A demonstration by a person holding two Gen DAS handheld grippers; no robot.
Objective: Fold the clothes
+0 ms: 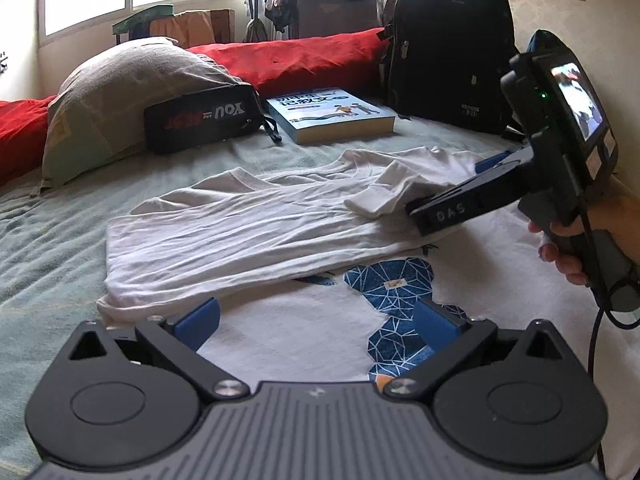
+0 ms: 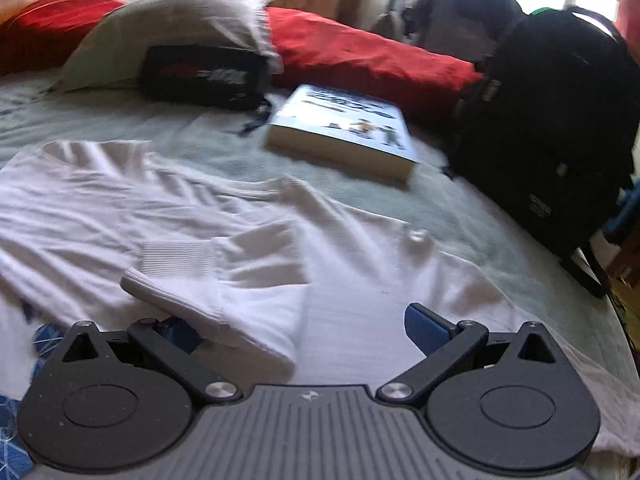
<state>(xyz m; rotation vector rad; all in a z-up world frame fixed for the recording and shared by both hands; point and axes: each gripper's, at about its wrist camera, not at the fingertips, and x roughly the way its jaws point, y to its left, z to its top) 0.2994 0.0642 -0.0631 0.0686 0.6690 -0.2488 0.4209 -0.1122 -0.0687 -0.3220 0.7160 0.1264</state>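
A white long-sleeved shirt (image 1: 248, 224) lies on the bed, one side folded over its front, where a blue geometric print (image 1: 396, 284) shows. My left gripper (image 1: 316, 316) hovers open above the print, nothing between its blue pads. In the right wrist view my right gripper (image 2: 304, 328) is open wide over the shirt (image 2: 100, 200). The ribbed sleeve cuff (image 2: 208, 300) drapes across its left finger and hides that pad. From the left wrist view, the right gripper's black body (image 1: 452, 210) is held by a hand (image 1: 560, 256) beside the cuff (image 1: 372, 200).
A pale green sheet (image 1: 48, 240) covers the bed. Behind the shirt lie a blue book (image 1: 332, 114), a black pouch (image 1: 200, 118) against a grey pillow (image 1: 120, 92), a red blanket (image 1: 304, 56) and a black backpack (image 1: 448, 48) by the wall.
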